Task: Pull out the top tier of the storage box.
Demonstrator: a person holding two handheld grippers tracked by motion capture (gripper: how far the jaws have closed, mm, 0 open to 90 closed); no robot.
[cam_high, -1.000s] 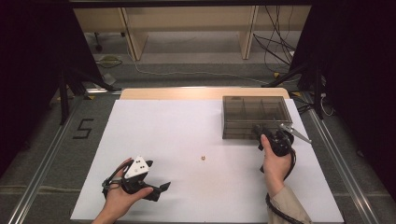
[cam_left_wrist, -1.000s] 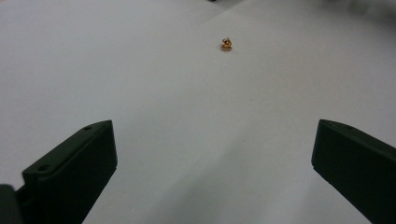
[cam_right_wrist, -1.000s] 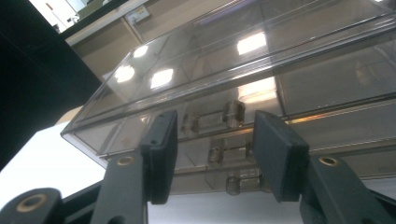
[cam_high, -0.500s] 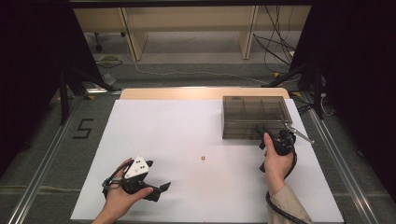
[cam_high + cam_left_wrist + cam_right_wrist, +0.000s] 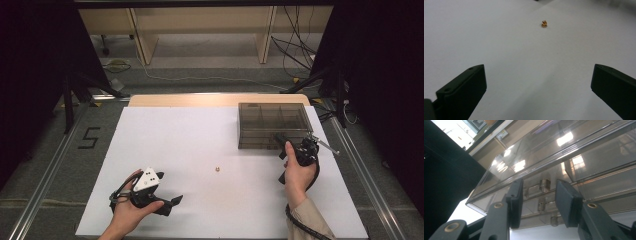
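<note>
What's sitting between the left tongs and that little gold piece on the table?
Nothing: in the left gripper view the white table is bare from the open left tongs to the gold piece.

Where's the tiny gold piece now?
High view: the tiny gold metal piece lies on the white table, centre, between both hands, ahead of the left hand-held gripper.

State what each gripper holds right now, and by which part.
Neither holds anything. The left gripper is open over the white table. The right gripper is open, jaws either side of the smoky clear plastic compartment box's front latch, not closed on it.
</note>
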